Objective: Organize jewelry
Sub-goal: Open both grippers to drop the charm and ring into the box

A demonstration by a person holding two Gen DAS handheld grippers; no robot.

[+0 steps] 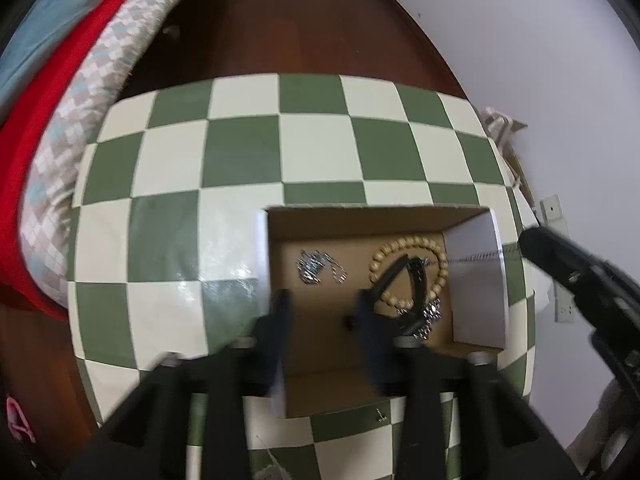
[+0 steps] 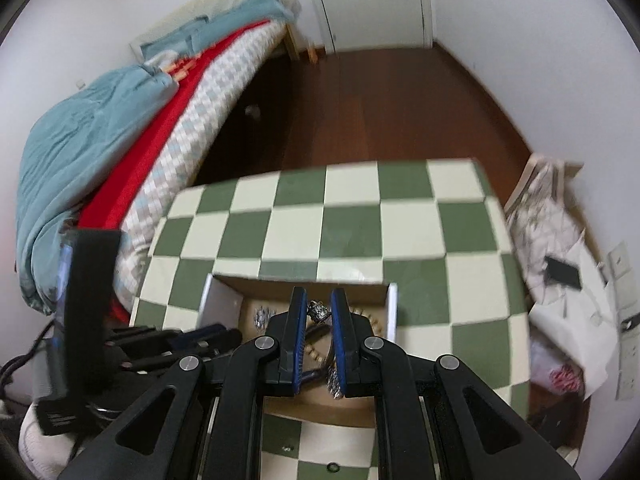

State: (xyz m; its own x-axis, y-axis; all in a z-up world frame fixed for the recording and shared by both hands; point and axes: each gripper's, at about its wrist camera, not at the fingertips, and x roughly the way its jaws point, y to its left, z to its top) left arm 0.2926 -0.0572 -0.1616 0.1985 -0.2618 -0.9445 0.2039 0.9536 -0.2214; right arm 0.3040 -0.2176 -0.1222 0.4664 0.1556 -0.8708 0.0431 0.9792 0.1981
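Lower centre of your left-wrist frame: open cardboard box holds a tangled silver chain, a wooden bead bracelet and a black-strapped watch.

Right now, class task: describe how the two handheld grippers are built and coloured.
The right gripper has black angular linkage arms with cut-out slots, round silver pivot pins and two flat black fingers faced with ribbed blue pads. The left gripper has the same black frame with grey pins; its two dark fingers are blurred, so their pads cannot be made out. No sleeve or hand shows.
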